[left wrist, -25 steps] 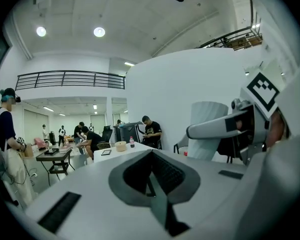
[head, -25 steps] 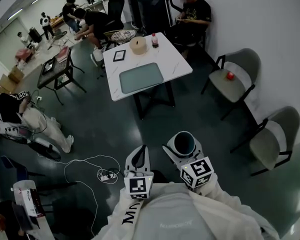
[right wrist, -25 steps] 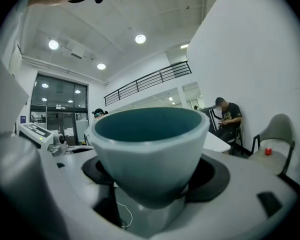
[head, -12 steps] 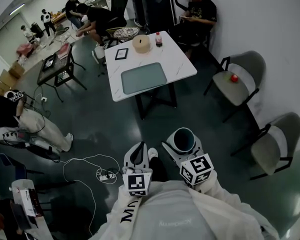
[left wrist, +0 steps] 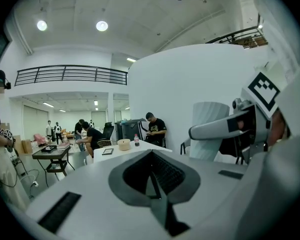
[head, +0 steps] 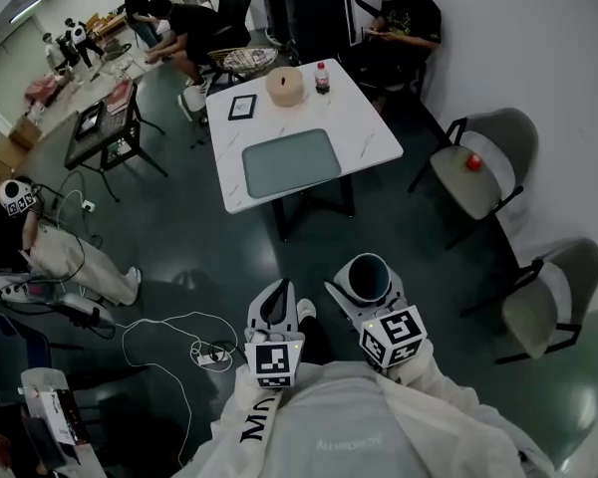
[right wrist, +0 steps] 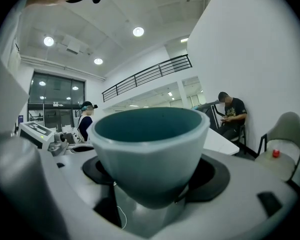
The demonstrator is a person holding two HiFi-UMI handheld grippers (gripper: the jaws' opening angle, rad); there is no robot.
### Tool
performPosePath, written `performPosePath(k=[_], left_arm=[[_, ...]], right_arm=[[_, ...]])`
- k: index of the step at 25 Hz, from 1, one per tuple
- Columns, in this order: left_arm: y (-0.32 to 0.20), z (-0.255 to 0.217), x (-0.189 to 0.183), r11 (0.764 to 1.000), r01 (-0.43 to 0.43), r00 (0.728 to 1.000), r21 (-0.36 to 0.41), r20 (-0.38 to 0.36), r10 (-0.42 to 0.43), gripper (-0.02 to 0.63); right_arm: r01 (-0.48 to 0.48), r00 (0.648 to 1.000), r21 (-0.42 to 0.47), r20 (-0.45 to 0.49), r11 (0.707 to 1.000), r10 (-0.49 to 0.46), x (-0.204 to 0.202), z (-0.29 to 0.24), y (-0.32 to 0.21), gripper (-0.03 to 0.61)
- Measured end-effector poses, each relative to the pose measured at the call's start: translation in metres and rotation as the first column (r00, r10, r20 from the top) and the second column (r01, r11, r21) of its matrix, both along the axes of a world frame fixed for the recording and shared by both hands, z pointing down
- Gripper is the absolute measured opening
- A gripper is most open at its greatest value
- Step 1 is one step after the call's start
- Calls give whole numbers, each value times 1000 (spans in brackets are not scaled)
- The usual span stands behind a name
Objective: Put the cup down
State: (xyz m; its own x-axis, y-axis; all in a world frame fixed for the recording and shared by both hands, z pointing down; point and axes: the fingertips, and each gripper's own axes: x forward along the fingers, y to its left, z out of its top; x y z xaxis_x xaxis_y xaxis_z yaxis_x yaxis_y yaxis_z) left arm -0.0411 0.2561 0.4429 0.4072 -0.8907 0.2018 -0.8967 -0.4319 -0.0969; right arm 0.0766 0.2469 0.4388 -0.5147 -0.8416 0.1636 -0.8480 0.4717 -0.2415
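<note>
The cup (head: 367, 279), pale outside and teal inside, is held upright between the jaws of the right gripper (head: 367, 296). It is carried close in front of the person's torso, above the dark floor (head: 229, 257) and well apart from the white counter (head: 369, 132) that stands farther off. In the right gripper view the cup (right wrist: 150, 144) is seen clamped low on its body by the jaws of the right gripper (right wrist: 152, 176), with its open mouth turned upward.

The left gripper (head: 276, 302) is held just to the left of the right one, also over the floor. In the left gripper view its jaws (left wrist: 152, 179) are seen pressed together with nothing between them. The ribbed outer wall of the cup (left wrist: 207, 116) shows at the right of that view.

On the counter a grey-green tray (head: 291, 162) is laid at the near middle. A small dark-framed panel (head: 242, 107) is set beyond it to the left. A round tan container (head: 285, 88) and a bottle with a red cap (head: 322, 78) are placed side by side at the far edge.

To the right of the counter a grey chair (head: 503, 132) is stood against the white wall, and a small red object (head: 473, 162) is rested on its seat. A second grey chair (head: 553, 292) is placed nearer along the same wall. A white cable (head: 169, 332) is trailed across the floor at the near left.
</note>
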Motion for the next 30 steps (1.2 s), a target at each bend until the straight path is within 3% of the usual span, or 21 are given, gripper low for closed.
performPosePath(k=[13,30], left_arm=[[-92,3,-40,999,7,1000,-45,-6,-8,11],[-215,4,-88,999,-15,1000,-45,-23,14,11]], right_arm=[[8,1000,-42,-15,999,-8,-40,2,-91,382],[-12,999,-54,-41,998,10,-89,7,-213,382]])
